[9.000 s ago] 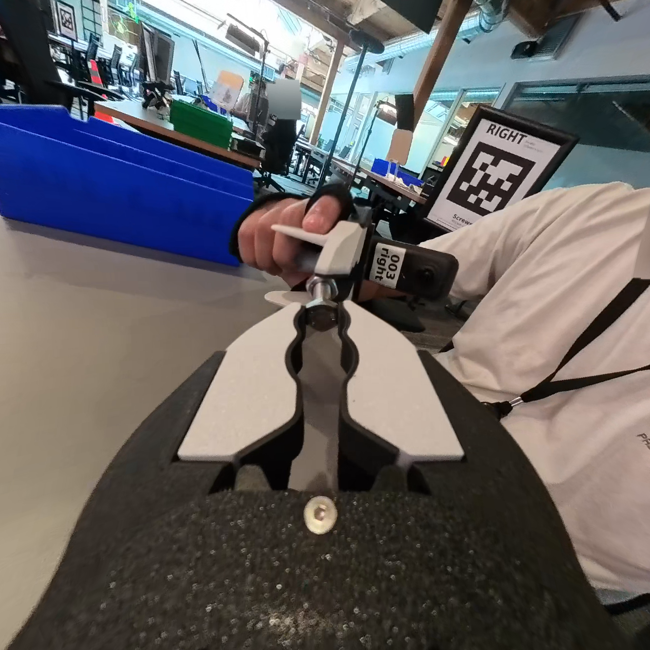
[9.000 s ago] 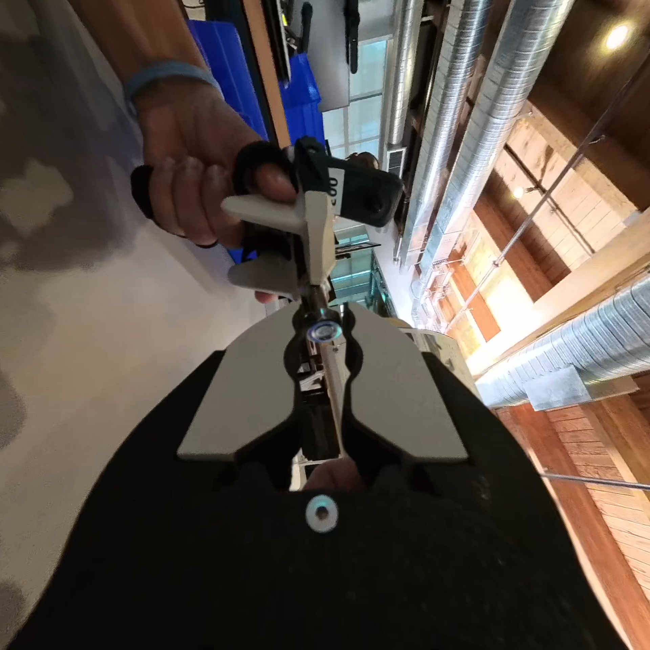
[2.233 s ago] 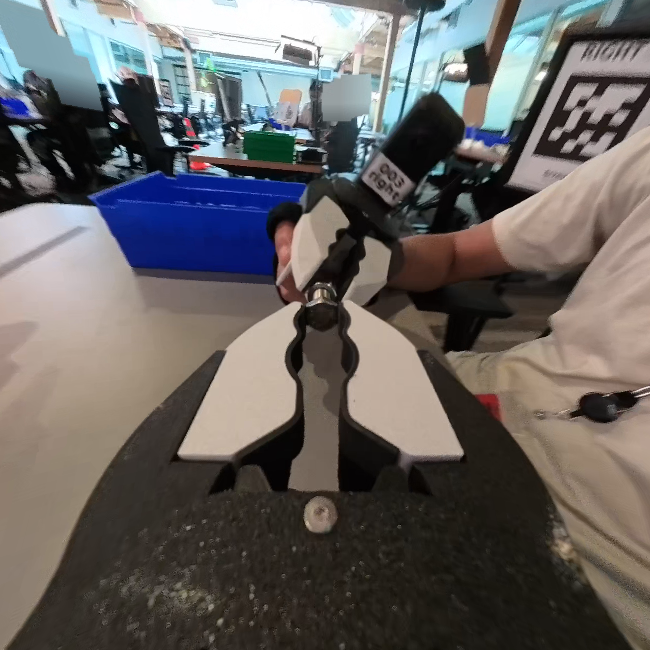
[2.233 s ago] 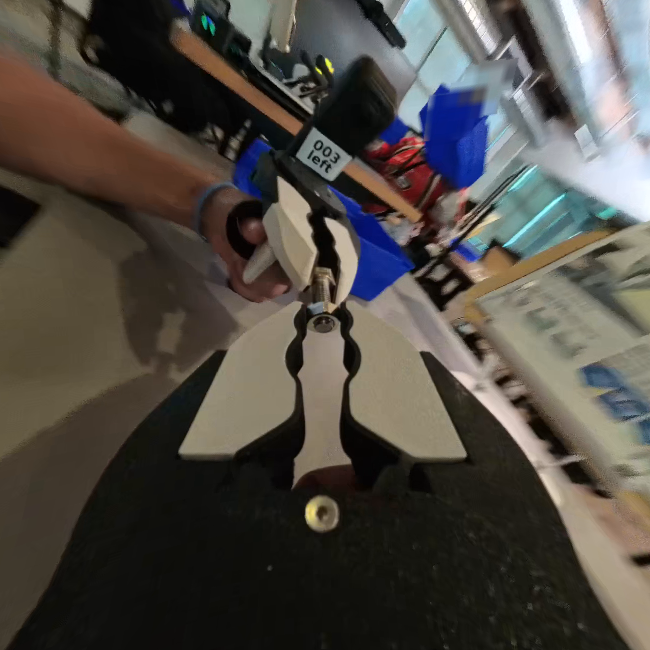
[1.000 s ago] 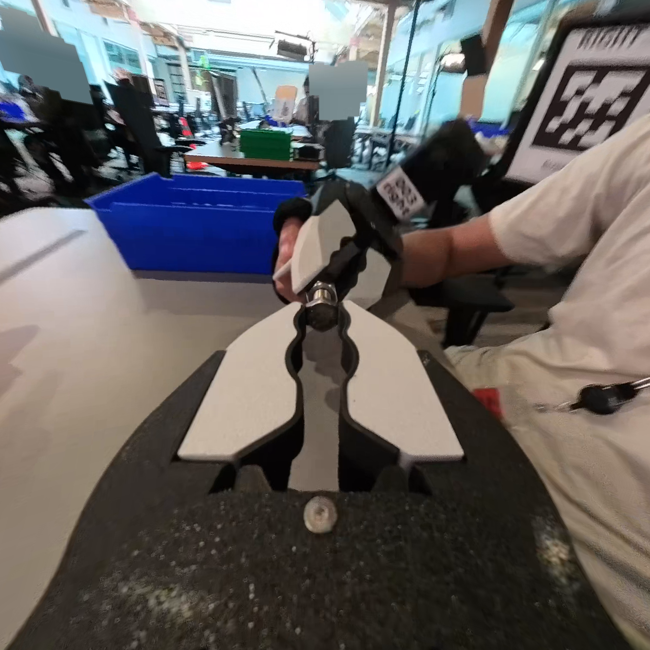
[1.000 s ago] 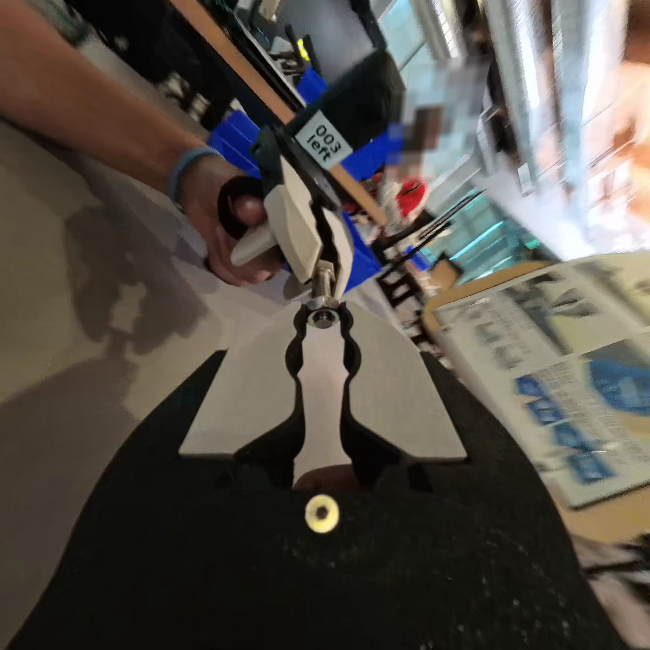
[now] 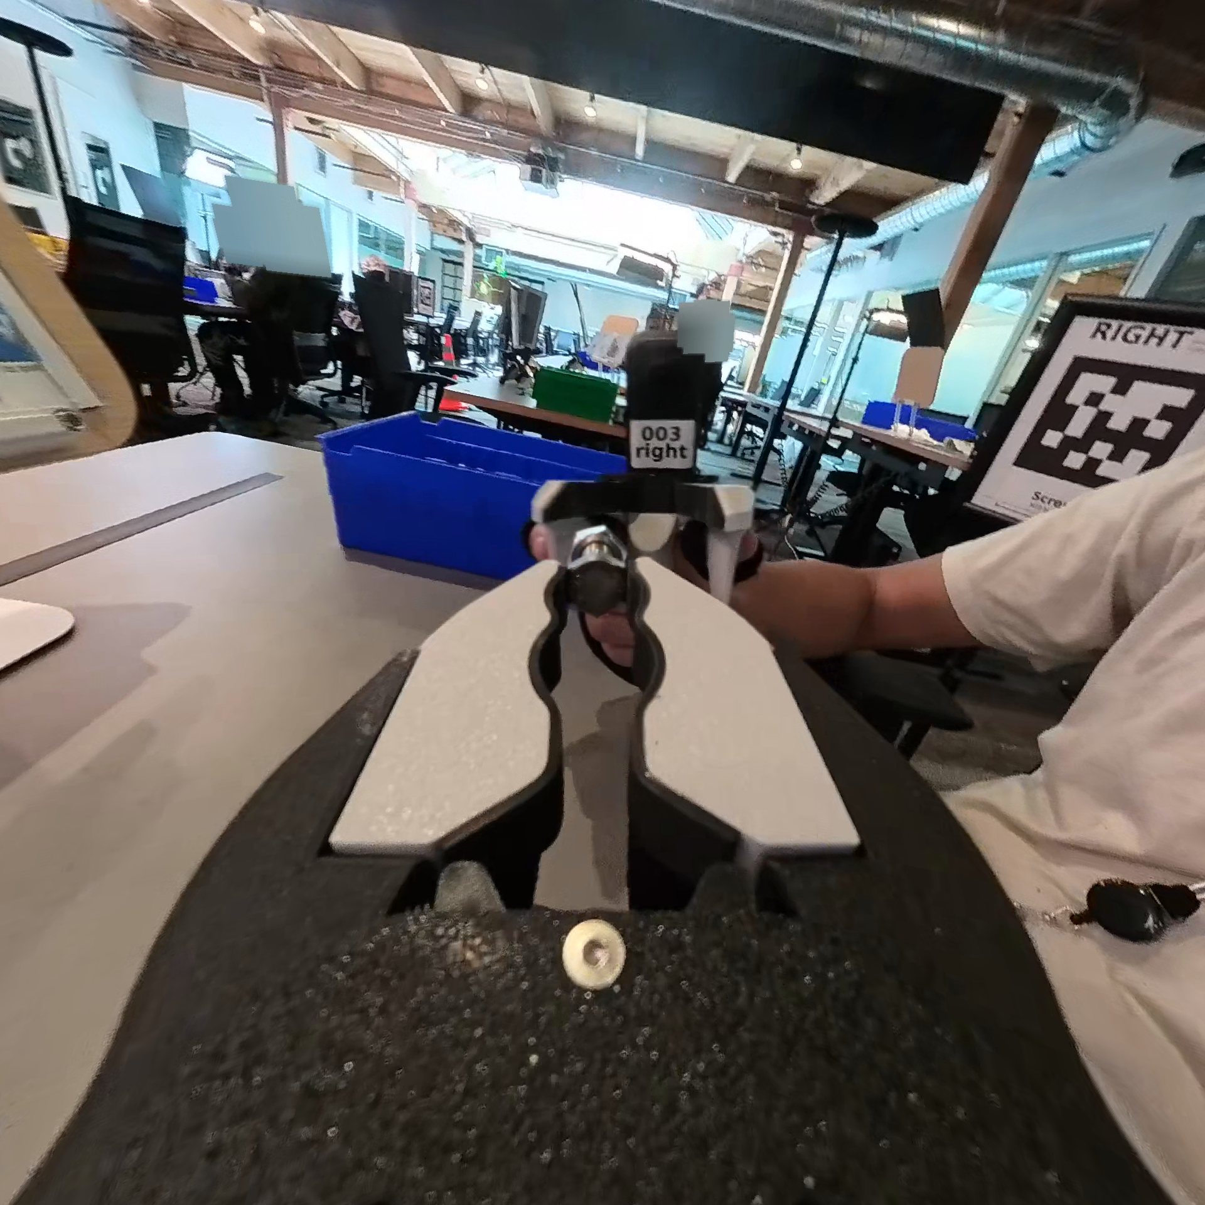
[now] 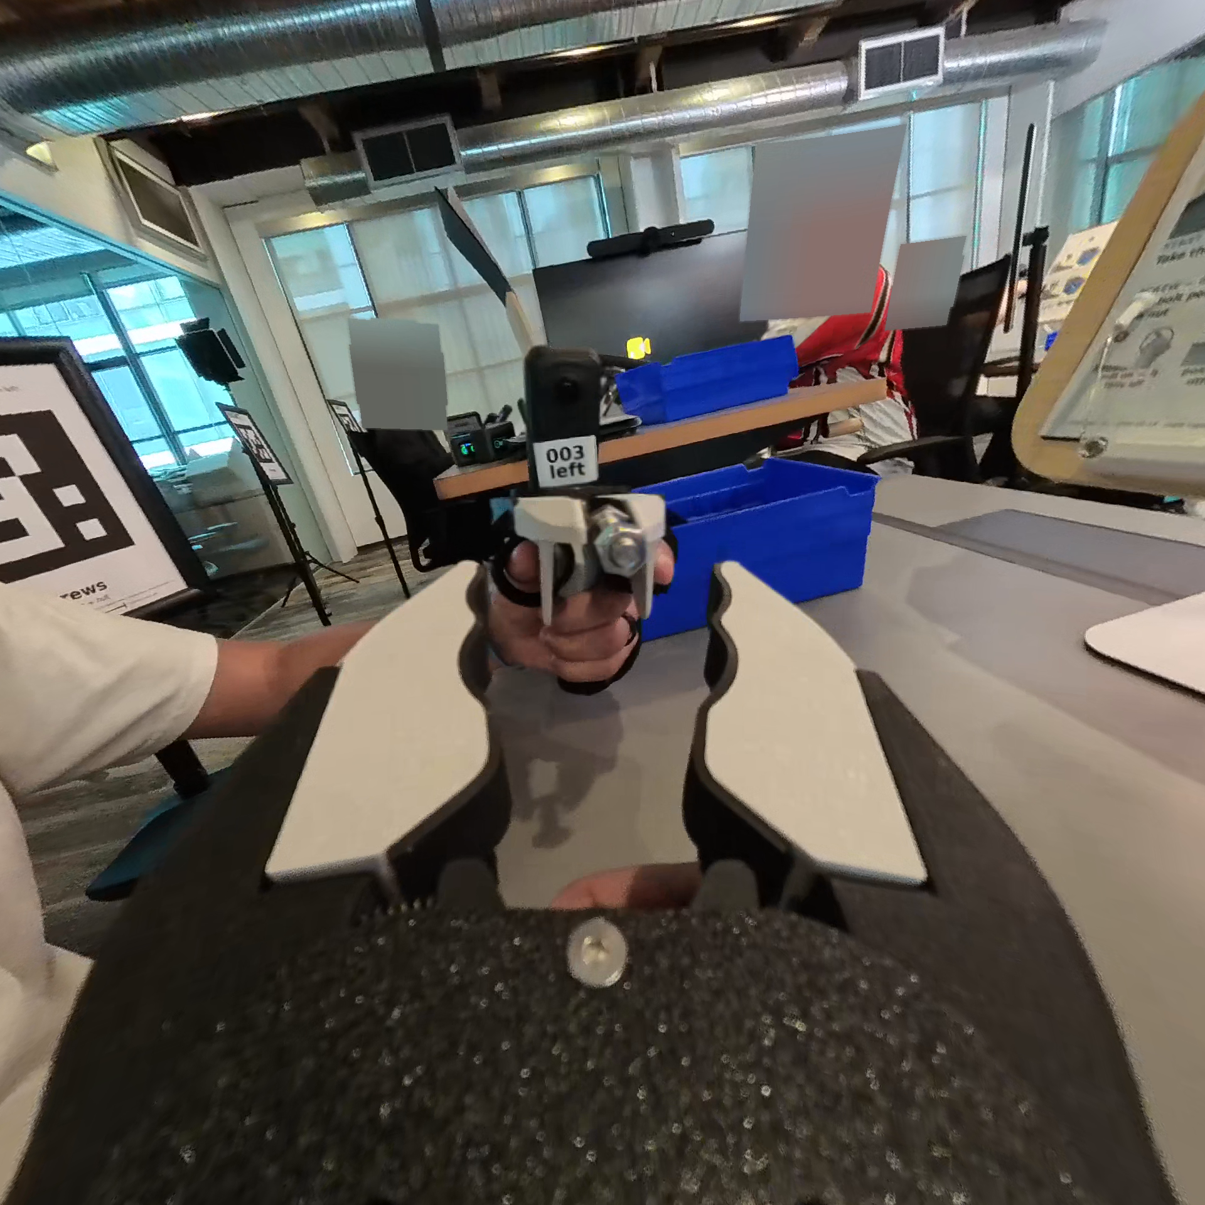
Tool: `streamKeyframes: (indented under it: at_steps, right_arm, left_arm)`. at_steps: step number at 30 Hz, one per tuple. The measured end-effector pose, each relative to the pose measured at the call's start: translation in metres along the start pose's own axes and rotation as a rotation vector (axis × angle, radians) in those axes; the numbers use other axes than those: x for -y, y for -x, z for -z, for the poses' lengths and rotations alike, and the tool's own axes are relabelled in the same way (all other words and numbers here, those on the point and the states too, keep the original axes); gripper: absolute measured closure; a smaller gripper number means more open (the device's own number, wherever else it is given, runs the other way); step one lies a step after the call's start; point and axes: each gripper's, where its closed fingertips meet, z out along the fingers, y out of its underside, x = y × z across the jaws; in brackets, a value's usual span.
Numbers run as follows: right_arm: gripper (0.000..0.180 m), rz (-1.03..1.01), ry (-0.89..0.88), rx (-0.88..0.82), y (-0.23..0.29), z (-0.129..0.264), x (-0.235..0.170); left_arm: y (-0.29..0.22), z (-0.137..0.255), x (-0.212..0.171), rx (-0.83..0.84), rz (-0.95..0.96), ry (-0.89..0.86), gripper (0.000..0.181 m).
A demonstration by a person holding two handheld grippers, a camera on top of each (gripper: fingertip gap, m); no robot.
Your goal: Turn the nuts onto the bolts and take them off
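Note:
My left gripper (image 7: 596, 583) is shut on the dark head of a bolt (image 7: 595, 590) and holds it above the grey table (image 7: 195, 652). A silver hex nut (image 7: 595, 551) sits on the bolt's thread just past my fingertips. My right gripper (image 8: 596, 577) is open and empty, its fingers wide apart. It faces the nut (image 8: 619, 551) and stands a little back from it, not touching. From the right wrist view the left gripper (image 8: 590, 561) shows head-on with the bolt in it. From the left wrist view the right gripper (image 7: 642, 521) shows open just behind the nut.
A blue bin (image 7: 443, 502) stands on the table behind the grippers, also in the right wrist view (image 8: 769, 528). A white flat base (image 8: 1154, 642) lies at the table's side. A framed marker sign (image 7: 1108, 417) stands beside the person's arm (image 7: 847, 606). There is about 5 cm between the tips of the two grippers.
My right gripper was shut on the nut a second ago; it has let go, opened wide and drawn back a little. Both grippers have turned level. The left still holds the bolt.

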Motion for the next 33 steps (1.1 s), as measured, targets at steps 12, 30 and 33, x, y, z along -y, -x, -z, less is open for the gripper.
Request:
streamKeyframes:
  at_steps: [12, 30, 33]
  right_arm:
    - [0.162, 0.084, 0.15, 0.057, 0.011, -0.005, -0.026]
    - [0.162, 0.117, 0.165, -0.036, -0.009, 0.001, -0.02]
    - [0.162, 0.146, 0.136, -0.143, -0.026, 0.008, -0.011]
  left_arm:
    - [-0.021, -0.022, -0.022, -0.087, 0.028, 0.048, 0.164]
    - [0.0, -0.02, -0.009, 0.133, -0.082, 0.022, 0.119]
    - [0.045, 0.002, 0.002, 0.485, -0.219, 0.025, 0.119]
